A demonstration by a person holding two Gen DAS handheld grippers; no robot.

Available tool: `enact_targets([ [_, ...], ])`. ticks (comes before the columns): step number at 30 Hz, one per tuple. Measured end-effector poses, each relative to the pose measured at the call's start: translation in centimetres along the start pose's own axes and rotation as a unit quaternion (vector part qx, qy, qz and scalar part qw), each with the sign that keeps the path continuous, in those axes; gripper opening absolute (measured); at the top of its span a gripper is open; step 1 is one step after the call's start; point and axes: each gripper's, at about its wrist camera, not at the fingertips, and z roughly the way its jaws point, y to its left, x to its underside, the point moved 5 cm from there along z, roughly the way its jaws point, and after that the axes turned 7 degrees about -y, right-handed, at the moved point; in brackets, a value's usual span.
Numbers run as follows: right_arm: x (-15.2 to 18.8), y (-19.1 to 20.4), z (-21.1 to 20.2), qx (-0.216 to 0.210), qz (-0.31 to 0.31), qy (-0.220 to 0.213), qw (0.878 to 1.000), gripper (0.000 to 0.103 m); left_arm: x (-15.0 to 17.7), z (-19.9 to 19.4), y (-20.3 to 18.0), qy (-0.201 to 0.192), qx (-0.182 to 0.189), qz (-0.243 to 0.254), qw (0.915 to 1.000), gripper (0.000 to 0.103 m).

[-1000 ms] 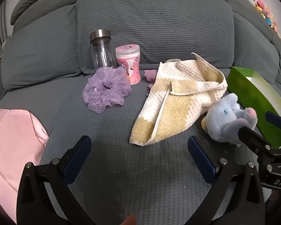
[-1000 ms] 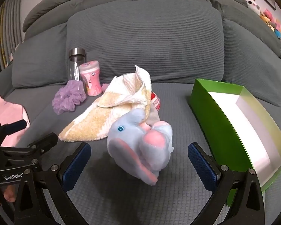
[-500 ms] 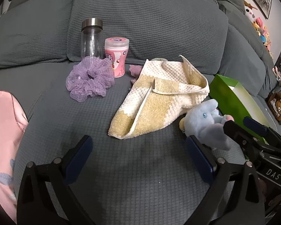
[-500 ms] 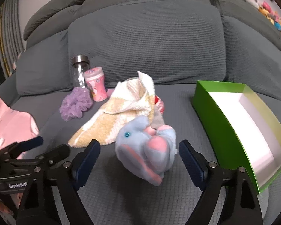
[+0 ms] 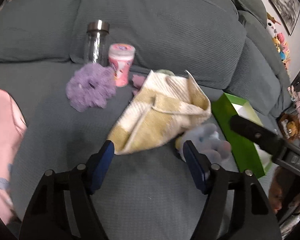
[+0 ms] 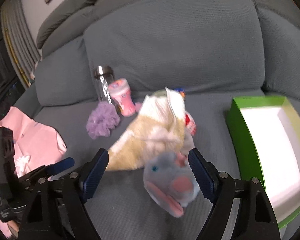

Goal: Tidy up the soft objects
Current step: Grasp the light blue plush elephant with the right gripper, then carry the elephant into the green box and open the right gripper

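While the green box (image 6: 248, 140) sits with its white inside showing nothing in the visible part, task judged barely begun: no soft item seen stowed. Soft items all out on the grey sofa seat (image 5: 56, 132): purple scrunchie (image 5: 91, 88) near the back cushion, just beside the pink tub (image 5: 121, 66) and the clear bottle (image 5: 97, 44); yellow-and-white towel (image 5: 160, 116) crumpled mid-seat; blue plush elephant (image 6: 170, 182) at the towel's near corner, between towel and box; pink garment (image 6: 34, 140) off to the left side. Bottle and tub look hard, so probably not for sorting. Right claw (image 6: 148, 170) with jaws apart, just been closing, plush partly between them, right pad close against the toy's flank but motion blur prevents telling whether it presses; left pad well clear, so not gripping yet. Left claw (image 5: 148, 150) likewise released, jaws just been narrowing, towel's near corner at the left pad, nothing pinched as far as the blurred frame shows. Step in hand judged: right side taking the plush for the box, left side lining up on the towel. Left to do, by this reading: plush, towel, scrunchie, perhaps the garment and a small mauve scrap (image 5: 139, 80) behind the towel.
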Motion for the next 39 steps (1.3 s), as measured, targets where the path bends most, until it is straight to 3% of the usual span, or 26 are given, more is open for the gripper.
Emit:
enact_targets([
  [4, 1.6, -2.8, 1.9, -0.012, 0.067, 0.059, 0.996, 0.083, 2.1, 2.1, -1.5, 0.037, 0.041, -0.031, 0.9980, 0.070],
  [10, 2.8, -5.7, 4.1, -0.002, 0.112, 0.097, 0.989, 0.083, 4.0, 5.9, -5.0, 0.078, 0.107, -0.071, 0.9887, 0.069],
  [14, 3.4, -5.9, 5.2, -0.036, 0.131, 0.119, 0.984, 0.083, 4.1, 7.5, -6.6, 0.081, 0.098, -0.045, 0.9909, 0.069],
  [18, 4.2, -5.8, 6.3, -0.035, 0.129, 0.135, 0.982, 0.083, 4.0, 8.4, -7.3, 0.086, 0.104, -0.040, 0.9900, 0.069],
  [22, 4.4, -5.9, 7.2, -0.013, 0.113, 0.130, 0.985, 0.083, 3.5, 8.8, -7.9, 0.071, 0.096, -0.008, 0.9928, 0.068],
  [31, 4.5, -6.0, 6.5, -0.041, 0.104, 0.109, 0.988, 0.080, 3.3, 7.7, -9.3, 0.054, 0.099, 0.032, 0.9931, 0.058],
  [34, 3.8, -5.7, 5.2, -0.049, 0.104, 0.090, 0.989, 0.077, 2.4, 7.1, -10.8, 0.037, 0.090, 0.046, 0.9942, 0.058],
  [39, 1.0, -5.0, 1.1, -0.052, 0.097, 0.023, 0.994, 0.077, 0.1, 4.2, -13.8, -0.016, 0.098, 0.088, 0.9912, 0.058],
])
